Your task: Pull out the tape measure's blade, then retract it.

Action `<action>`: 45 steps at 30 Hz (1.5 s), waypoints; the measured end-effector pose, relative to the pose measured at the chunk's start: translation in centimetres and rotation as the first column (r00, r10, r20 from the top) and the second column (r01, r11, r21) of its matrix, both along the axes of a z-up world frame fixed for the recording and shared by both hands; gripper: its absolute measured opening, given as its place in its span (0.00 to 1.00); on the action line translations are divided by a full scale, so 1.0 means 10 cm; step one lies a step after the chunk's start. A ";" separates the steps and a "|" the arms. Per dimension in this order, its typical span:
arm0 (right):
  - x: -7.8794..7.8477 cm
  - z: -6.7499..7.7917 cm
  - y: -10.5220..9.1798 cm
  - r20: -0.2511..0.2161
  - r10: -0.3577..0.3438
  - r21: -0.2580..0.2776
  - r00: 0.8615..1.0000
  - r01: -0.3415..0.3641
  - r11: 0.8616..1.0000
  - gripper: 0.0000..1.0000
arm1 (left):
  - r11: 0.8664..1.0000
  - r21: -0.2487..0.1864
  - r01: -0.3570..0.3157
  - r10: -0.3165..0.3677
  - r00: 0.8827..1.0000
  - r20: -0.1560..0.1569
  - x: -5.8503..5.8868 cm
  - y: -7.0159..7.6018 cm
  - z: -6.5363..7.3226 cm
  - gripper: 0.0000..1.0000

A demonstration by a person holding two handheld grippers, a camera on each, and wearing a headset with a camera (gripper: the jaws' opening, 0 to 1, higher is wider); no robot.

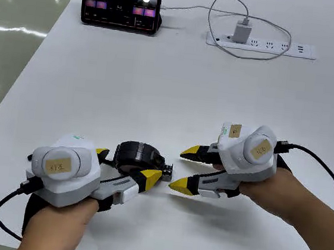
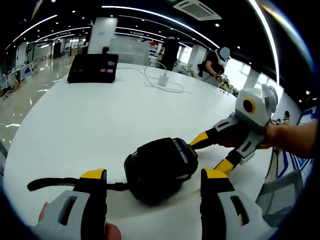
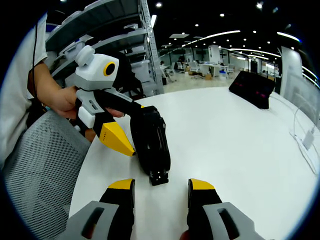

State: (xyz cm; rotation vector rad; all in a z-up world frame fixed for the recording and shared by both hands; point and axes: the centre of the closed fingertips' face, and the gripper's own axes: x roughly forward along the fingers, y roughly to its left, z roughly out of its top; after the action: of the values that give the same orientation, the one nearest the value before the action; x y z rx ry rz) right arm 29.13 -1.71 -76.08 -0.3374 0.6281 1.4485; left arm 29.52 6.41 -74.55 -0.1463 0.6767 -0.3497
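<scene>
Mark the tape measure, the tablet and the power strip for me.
tape measure (image 1: 137,153), head view, top of its black case.
tablet (image 1: 121,1), head view, middle of its screen.
power strip (image 1: 282,47), head view, white body right of the charger.

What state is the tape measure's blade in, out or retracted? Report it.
Retracted: only its end hook shows at the mouth of the tape measure; no strip extends.

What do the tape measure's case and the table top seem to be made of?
The tape measure case is likely black plastic, perhaps rubber-coated: it looks matte and ridged, with only soft highlights. The table top is probably smooth white laminate or painted board: it shows faint, blurred reflections.
</scene>
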 end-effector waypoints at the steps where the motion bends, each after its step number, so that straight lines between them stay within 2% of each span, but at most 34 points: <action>1: 0.00 0.01 -0.02 0.001 -0.005 0.000 1.000 0.005 1.000 0.41 | 1.000 0.009 0.008 -0.008 1.000 -0.005 -0.01 0.02 -0.01 0.74; 11: 0.02 0.07 -0.20 0.020 -0.046 -0.009 0.999 0.046 0.999 0.49 | 0.994 0.059 0.097 -0.098 0.995 0.017 -0.09 0.07 0.07 0.78; 20: -0.01 0.10 -0.34 0.028 -0.077 -0.010 0.997 0.077 0.997 0.53 | 0.983 0.091 0.160 -0.162 0.987 0.014 -0.17 0.14 0.10 0.80; 28: -0.04 0.11 -0.52 0.043 -0.109 -0.020 0.993 0.110 0.994 0.59 | 0.975 0.087 0.207 -0.209 0.978 0.021 -0.27 0.15 0.15 0.80; 34: -0.05 0.13 -0.65 0.061 -0.135 -0.029 0.989 0.137 0.990 0.62 | 0.963 0.091 0.253 -0.256 0.966 0.024 -0.33 0.13 0.17 0.82; 40: -0.07 0.16 -0.74 0.064 -0.157 -0.031 0.986 0.159 0.987 0.66 | 0.958 0.098 0.271 -0.275 0.961 0.033 -0.34 0.16 0.21 0.85; 45: -0.09 0.20 -0.82 0.067 -0.176 -0.030 0.982 0.178 0.984 0.69 | 0.948 0.109 0.301 -0.306 0.952 0.032 -0.35 0.17 0.23 0.85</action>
State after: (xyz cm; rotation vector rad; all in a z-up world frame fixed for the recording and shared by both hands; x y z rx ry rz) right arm 28.27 -9.89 -74.11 -0.3458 0.6166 1.2528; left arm 25.99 8.11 -72.24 0.0665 0.6679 -0.6111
